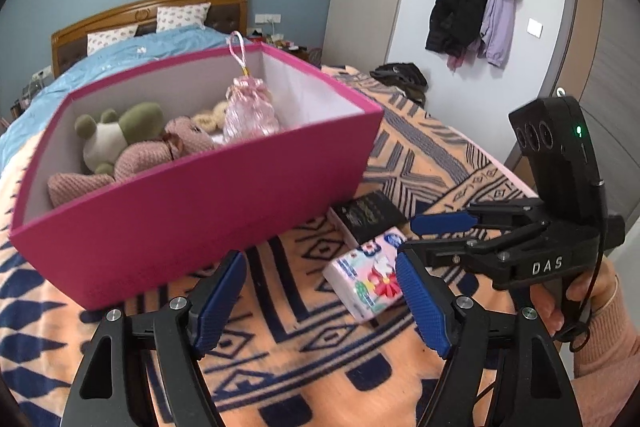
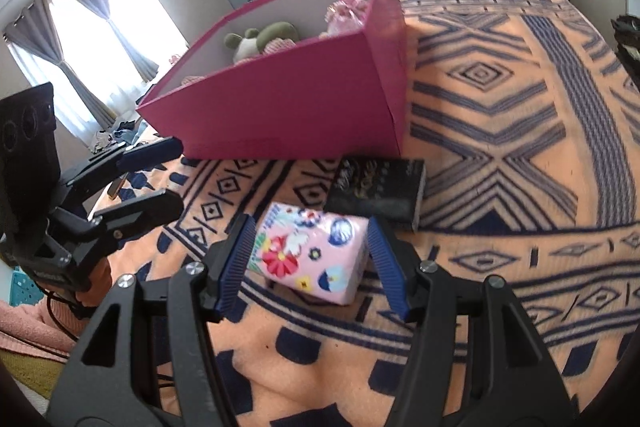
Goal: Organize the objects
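Now the open right tool [image 2: 310,263] straddles a pink floral tissue pack [image 2: 310,259] without gripping; the left tool [image 1: 320,307] gapes empty.

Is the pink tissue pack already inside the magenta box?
No, the pink tissue pack lies on the patterned blanket in front of the magenta box.

both wrist views look down, close over the blanket [image 1: 280,367] — sharing the pink box [image 2: 288,107].
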Demonstrator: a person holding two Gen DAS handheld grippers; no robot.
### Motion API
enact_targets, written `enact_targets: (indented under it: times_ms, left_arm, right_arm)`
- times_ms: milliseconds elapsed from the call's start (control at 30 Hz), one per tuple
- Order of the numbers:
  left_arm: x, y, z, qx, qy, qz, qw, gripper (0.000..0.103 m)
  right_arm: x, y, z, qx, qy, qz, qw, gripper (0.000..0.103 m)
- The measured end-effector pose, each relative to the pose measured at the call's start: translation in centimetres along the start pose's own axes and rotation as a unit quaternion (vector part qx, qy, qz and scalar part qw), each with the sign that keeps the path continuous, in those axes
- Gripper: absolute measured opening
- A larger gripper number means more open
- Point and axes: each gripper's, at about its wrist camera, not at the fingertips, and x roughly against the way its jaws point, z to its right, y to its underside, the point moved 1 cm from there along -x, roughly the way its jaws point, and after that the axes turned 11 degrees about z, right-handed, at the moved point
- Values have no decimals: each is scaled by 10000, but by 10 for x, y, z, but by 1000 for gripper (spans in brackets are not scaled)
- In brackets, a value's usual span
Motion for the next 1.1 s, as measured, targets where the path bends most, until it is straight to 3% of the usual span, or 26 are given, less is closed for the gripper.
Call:
enact_targets:
  times_ms: [167, 467, 967, 1100]
  left_arm:
    - [-12, 11, 4, 126, 93, -253, 9996, 76]
    - [-30, 24, 8, 274, 261, -631, 9973, 62]
    - [-40, 32, 17, 375, 557, -882, 9938, 44]
    - [-44, 34, 16, 490, 672, -958, 9919, 43]
  right_arm:
    - [-2, 5, 5, -100, 32, -61, 9999, 61]
    - [-5, 10, 10, -243, 31, -115, 9996, 61]
    - [-8, 13, 12, -410, -115, -119, 9990, 60]
    - [-10, 13, 12, -430, -201, -166, 9987, 50]
